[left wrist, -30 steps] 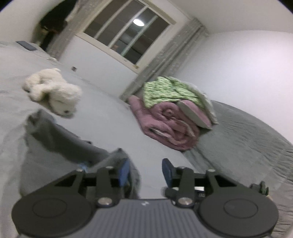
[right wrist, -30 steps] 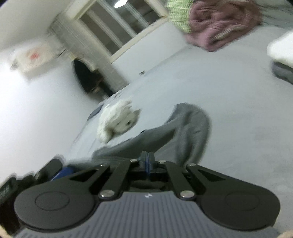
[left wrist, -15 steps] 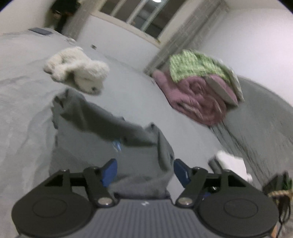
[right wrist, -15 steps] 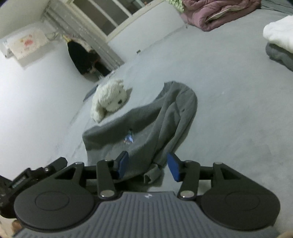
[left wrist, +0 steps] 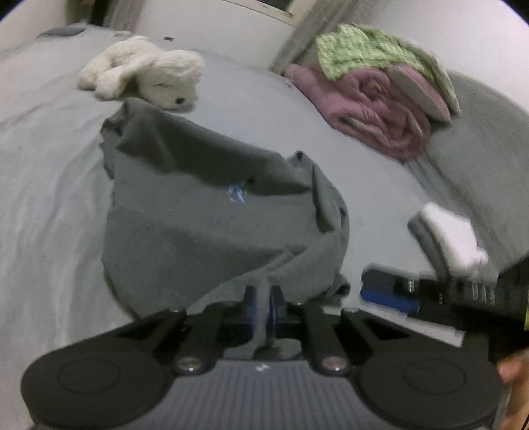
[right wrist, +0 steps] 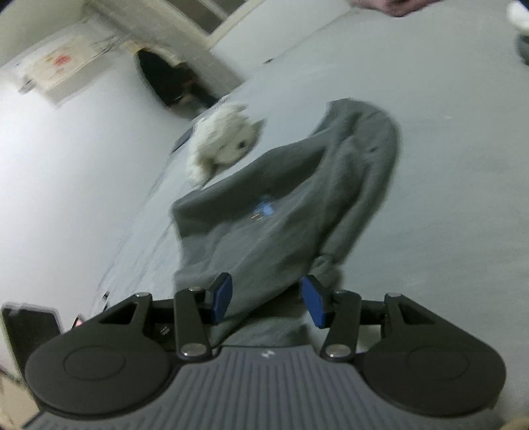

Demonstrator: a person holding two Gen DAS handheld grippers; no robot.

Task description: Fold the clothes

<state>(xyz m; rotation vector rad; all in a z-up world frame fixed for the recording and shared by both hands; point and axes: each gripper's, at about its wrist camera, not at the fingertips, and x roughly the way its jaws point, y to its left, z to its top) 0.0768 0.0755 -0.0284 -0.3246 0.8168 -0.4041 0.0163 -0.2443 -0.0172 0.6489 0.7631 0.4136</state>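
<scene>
I am pinching the sweater hem in my left fingers; right fingers are spread, needing an equally low, level bite.

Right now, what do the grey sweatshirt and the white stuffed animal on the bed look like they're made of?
The grey sweatshirt looks like soft matte knit, maybe cotton jersey or fleece: it drapes in loose folds with no shine. The white stuffed animal looks like fluffy plush, likely synthetic pile, with fuzzy edges. Blur hides any weave.

The grey sweatshirt's near hem is hidden behind both grippers' bodies; the pink blanket is cut off at the top edge; both views are motion-blurred.
</scene>
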